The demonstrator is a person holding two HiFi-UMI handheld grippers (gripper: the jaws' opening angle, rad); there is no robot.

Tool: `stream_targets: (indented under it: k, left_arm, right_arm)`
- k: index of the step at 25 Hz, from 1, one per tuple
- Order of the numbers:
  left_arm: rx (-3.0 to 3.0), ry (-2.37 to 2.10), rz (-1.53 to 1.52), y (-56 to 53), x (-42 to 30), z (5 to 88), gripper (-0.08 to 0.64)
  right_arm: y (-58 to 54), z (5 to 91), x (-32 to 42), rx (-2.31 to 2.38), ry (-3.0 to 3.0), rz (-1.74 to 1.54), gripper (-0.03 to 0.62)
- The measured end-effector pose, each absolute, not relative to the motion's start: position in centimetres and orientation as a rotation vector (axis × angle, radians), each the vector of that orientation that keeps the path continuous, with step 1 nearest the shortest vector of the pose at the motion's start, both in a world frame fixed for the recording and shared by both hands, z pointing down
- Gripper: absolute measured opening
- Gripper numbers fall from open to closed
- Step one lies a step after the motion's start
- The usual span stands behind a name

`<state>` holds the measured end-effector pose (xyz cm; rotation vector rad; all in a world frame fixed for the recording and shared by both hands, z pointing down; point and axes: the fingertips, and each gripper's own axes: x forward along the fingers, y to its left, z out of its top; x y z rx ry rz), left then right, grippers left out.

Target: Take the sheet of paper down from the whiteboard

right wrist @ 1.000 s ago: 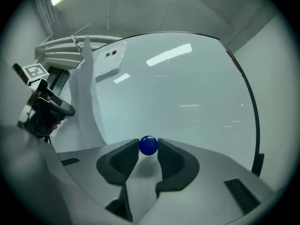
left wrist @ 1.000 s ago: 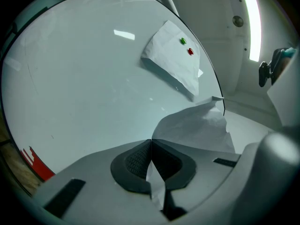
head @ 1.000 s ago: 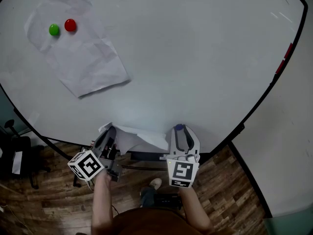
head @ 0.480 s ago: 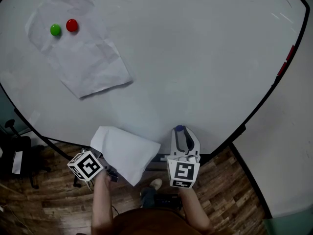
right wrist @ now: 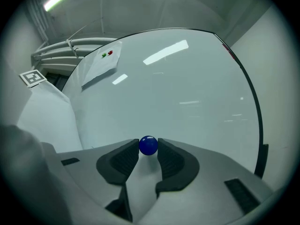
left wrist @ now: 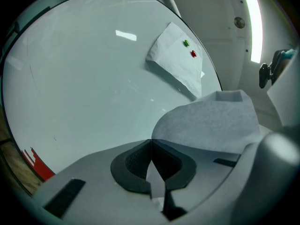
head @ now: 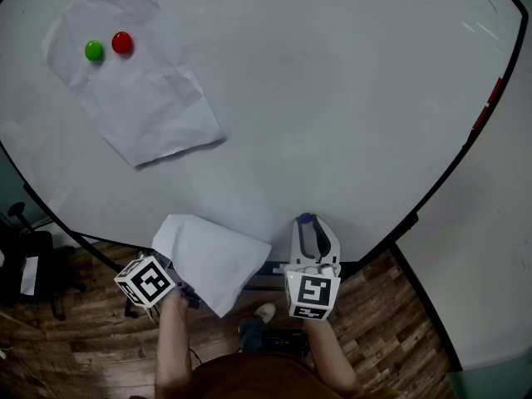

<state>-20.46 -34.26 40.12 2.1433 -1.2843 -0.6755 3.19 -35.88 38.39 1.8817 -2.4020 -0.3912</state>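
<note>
A white sheet of paper (head: 212,260) droops over my left gripper (head: 188,241) below the whiteboard (head: 332,98); the jaws are shut on its edge (left wrist: 211,121), pads pressed together in the left gripper view (left wrist: 150,142). My right gripper (head: 306,221) points at the board's lower edge and is shut on a small blue round magnet (right wrist: 148,145) held between its tips. A second, creased sheet (head: 141,90) stays on the board at the upper left, pinned by a green magnet (head: 93,51) and a red magnet (head: 122,42).
A red strip (head: 482,110) sits at the board's right frame. Wooden floor (head: 391,306) lies below, with a black chair base (head: 25,248) at the left. The person's shoe (head: 264,311) shows between the two arms.
A second ago the held sheet was bunched against the board's lower edge; it has since flopped back over the left gripper, hiding its jaws. Both grippers stayed in place.
</note>
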Motion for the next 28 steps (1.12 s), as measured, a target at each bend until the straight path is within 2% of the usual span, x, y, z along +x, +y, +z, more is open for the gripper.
stream_targets:
  k: [28]
  left_arm:
    - [2.15,-1.292,-0.666,-34.7,-19.4,39.9,0.025]
  right_arm:
    - [-36.1,38.4,3.6,1.854,-2.408,-0.393,0.137]
